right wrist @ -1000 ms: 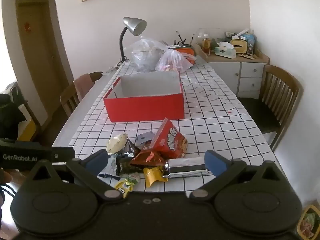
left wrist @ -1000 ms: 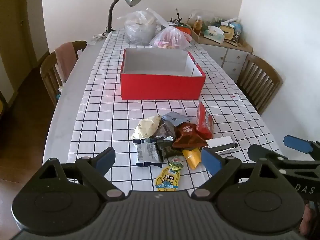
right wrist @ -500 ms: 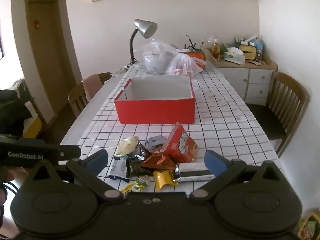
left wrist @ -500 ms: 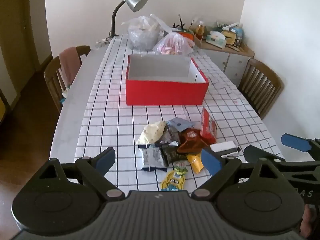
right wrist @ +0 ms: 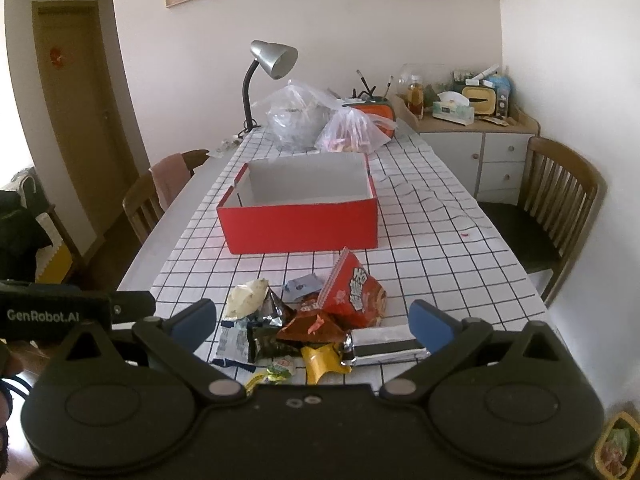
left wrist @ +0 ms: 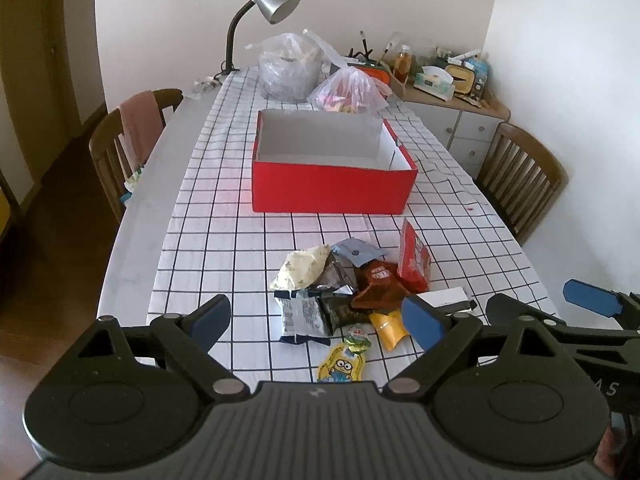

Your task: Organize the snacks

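Observation:
A pile of snack packets (left wrist: 344, 292) lies on the checked tablecloth near the table's front edge; it also shows in the right wrist view (right wrist: 304, 324). It holds a red bag (right wrist: 352, 296), a brown packet (left wrist: 376, 290), a yellow Minions pouch (left wrist: 342, 366), a silver-white bar (right wrist: 384, 346) and others. An open red box (left wrist: 332, 184) with an empty white inside stands behind the pile, also in the right wrist view (right wrist: 300, 224). My left gripper (left wrist: 316, 320) and right gripper (right wrist: 314, 322) are both open and empty, held above the near side of the pile.
A desk lamp (left wrist: 266, 8) and two plastic bags (left wrist: 288, 68) stand at the table's far end. Wooden chairs stand at the left (left wrist: 120, 148) and right (left wrist: 520, 176). A cluttered cabinet (right wrist: 460, 128) is in the back right corner.
Both grippers have risen and tilted up a little, so the box and pile sit lower in both views. The snacks and box have not moved. Both grippers stay open.

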A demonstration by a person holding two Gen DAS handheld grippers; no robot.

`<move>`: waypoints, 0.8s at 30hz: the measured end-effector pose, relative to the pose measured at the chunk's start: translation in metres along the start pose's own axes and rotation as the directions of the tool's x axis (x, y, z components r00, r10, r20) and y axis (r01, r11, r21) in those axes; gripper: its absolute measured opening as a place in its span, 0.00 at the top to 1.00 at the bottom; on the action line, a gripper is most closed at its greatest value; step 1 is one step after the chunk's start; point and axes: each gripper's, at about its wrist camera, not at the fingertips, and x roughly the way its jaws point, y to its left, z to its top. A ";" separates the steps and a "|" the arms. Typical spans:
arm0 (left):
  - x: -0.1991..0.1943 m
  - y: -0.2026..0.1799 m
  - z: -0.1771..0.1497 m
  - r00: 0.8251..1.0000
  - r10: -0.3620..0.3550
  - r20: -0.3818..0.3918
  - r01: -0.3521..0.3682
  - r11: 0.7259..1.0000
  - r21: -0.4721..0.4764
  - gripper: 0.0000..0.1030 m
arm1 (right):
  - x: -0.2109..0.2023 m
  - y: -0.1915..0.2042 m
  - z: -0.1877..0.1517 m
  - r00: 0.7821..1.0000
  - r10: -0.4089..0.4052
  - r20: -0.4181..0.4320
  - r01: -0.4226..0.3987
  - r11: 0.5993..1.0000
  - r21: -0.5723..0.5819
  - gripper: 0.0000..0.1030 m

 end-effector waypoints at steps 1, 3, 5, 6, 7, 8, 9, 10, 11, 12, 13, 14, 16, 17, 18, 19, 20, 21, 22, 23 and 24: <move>0.000 0.000 -0.001 1.000 -0.001 -0.004 0.001 1.000 0.000 0.10 | 0.000 0.000 0.000 1.000 -0.005 -0.002 0.005 1.000 0.001 0.00; 0.000 -0.001 -0.002 1.000 -0.002 -0.008 0.002 1.000 0.002 0.10 | -0.001 0.001 -0.001 1.000 -0.015 -0.006 0.015 1.000 0.004 0.00; -0.001 -0.001 -0.004 1.000 -0.001 -0.008 0.001 1.000 0.005 0.10 | -0.002 0.001 -0.002 1.000 -0.018 -0.008 0.018 1.000 0.006 0.00; -0.001 -0.001 -0.005 1.000 -0.001 -0.008 0.001 1.000 0.004 0.10 | -0.002 0.001 -0.002 1.000 -0.019 -0.008 0.019 1.000 0.008 0.00; -0.002 -0.002 -0.006 1.000 -0.002 -0.009 0.002 1.000 0.004 0.10 | -0.003 0.001 -0.002 1.000 -0.019 -0.007 0.019 1.000 0.009 0.00; -0.002 -0.002 -0.006 1.000 -0.002 -0.012 0.002 1.000 0.004 0.10 | -0.003 0.001 -0.003 1.000 -0.019 -0.006 0.019 1.000 0.008 0.00; -0.002 -0.002 -0.007 1.000 -0.002 -0.015 0.002 1.000 0.005 0.10 | -0.003 0.001 -0.002 1.000 -0.020 -0.006 0.020 1.000 0.007 0.00; -0.002 -0.002 -0.008 1.000 -0.001 -0.018 0.001 1.000 0.006 0.10 | -0.003 0.001 -0.002 1.000 -0.021 -0.007 0.021 1.000 0.008 0.00; -0.002 -0.002 -0.008 1.000 0.000 -0.021 0.001 1.000 0.007 0.10 | -0.004 0.001 -0.002 1.000 -0.021 -0.008 0.021 1.000 0.009 0.00; -0.002 -0.003 -0.008 1.000 -0.001 -0.023 0.001 1.000 0.007 0.10 | -0.004 0.000 -0.003 1.000 -0.019 -0.010 0.020 1.000 0.009 0.00; -0.002 -0.003 -0.008 1.000 -0.001 -0.025 0.002 1.000 0.006 0.10 | -0.004 0.000 -0.003 1.000 -0.019 -0.011 0.019 1.000 0.009 0.00; -0.002 -0.003 -0.008 1.000 -0.001 -0.027 0.002 1.000 0.007 0.10 | -0.005 0.000 -0.004 1.000 -0.018 -0.012 0.019 1.000 0.010 0.00; -0.002 -0.004 -0.008 1.000 -0.002 -0.031 0.002 1.000 0.008 0.10 | -0.005 0.000 -0.005 1.000 -0.021 -0.013 0.021 1.000 0.009 0.00; -0.002 -0.004 -0.008 0.999 -0.002 -0.034 0.003 1.000 0.009 0.10 | -0.006 0.001 -0.006 1.000 -0.022 -0.014 0.022 1.000 0.009 0.00; -0.002 -0.005 -0.009 0.999 -0.002 -0.036 0.003 1.000 0.010 0.10 | -0.006 0.000 -0.006 1.000 -0.024 -0.015 0.024 1.000 0.010 0.00; -0.001 -0.005 -0.009 0.999 -0.003 -0.038 0.004 1.000 0.010 0.10 | -0.006 0.000 -0.006 1.000 -0.026 -0.016 0.026 1.000 0.010 0.00; -0.001 -0.005 -0.009 0.999 -0.005 -0.039 0.005 1.000 0.010 0.10 | -0.006 0.000 -0.007 0.999 -0.027 -0.017 0.028 1.000 0.010 0.00; -0.001 -0.005 -0.009 0.999 -0.006 -0.040 0.006 1.000 0.009 0.10 | -0.006 0.000 -0.007 0.999 -0.029 -0.018 0.029 1.000 0.009 0.00; -0.001 -0.006 -0.009 0.999 -0.006 -0.042 0.007 1.000 0.009 0.10 | -0.006 0.001 -0.008 0.999 -0.030 -0.018 0.030 1.000 0.009 0.00; 0.000 -0.006 -0.009 0.999 -0.006 -0.043 0.006 1.000 0.009 0.10 | -0.006 0.000 -0.008 0.999 -0.031 -0.017 0.031 0.999 0.008 0.00; 0.000 -0.007 -0.009 0.999 -0.005 -0.044 0.005 1.000 0.011 0.10 | -0.006 0.001 -0.008 0.999 -0.032 -0.017 0.033 0.999 0.007 0.00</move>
